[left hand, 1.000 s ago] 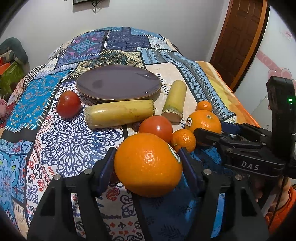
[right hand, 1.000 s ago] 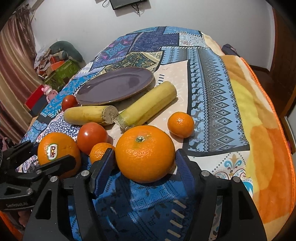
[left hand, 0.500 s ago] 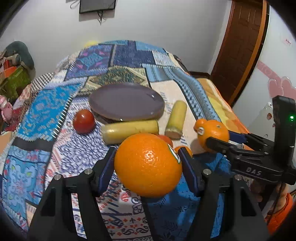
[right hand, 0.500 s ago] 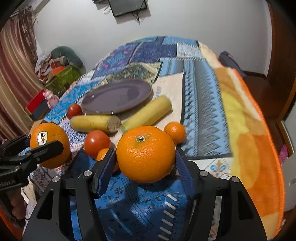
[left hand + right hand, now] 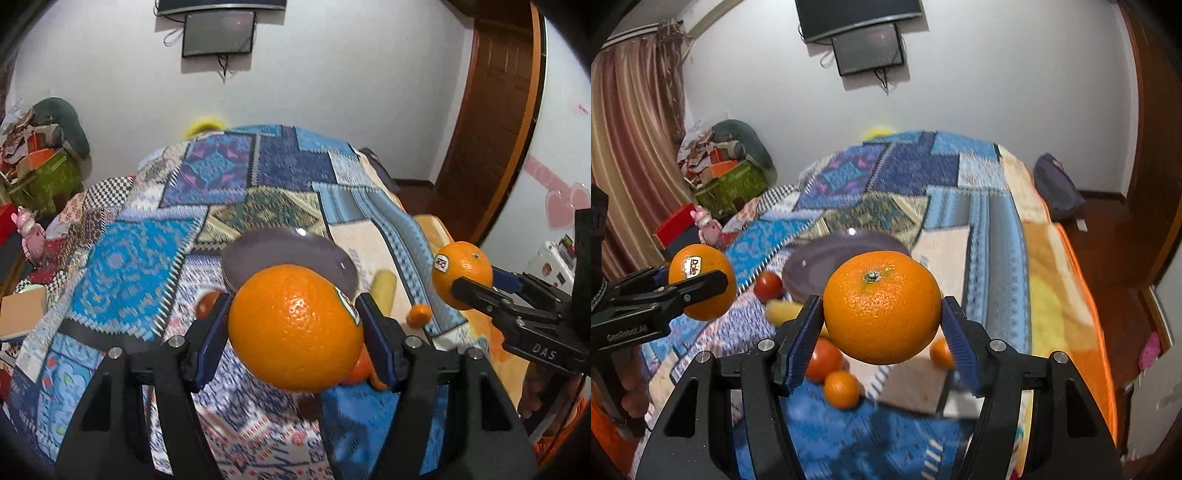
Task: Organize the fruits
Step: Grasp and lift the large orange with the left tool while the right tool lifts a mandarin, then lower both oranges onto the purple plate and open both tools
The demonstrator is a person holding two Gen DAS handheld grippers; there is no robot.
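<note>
My left gripper (image 5: 295, 328) is shut on a large stickered orange (image 5: 291, 325), held high above the bed. My right gripper (image 5: 882, 310) is shut on a second large orange (image 5: 882, 306), also raised. Each shows in the other's view: the right one's orange (image 5: 461, 275) at the right, the left one's orange (image 5: 701, 282) at the left. Below lie a purple plate (image 5: 820, 258), tomatoes (image 5: 768, 286), small mandarins (image 5: 842, 387) and yellow banana pieces (image 5: 384, 291), partly hidden by the held oranges.
A patterned quilt (image 5: 140, 266) covers the bed. Clutter and boxes (image 5: 724, 173) stand at the far left by a curtain. A wooden door (image 5: 498, 110) is at the right. A screen (image 5: 868, 48) hangs on the far wall.
Both grippers have risen well above the bed with their oranges. The fruit and plate below look smaller and farther away; more wall is in view.
</note>
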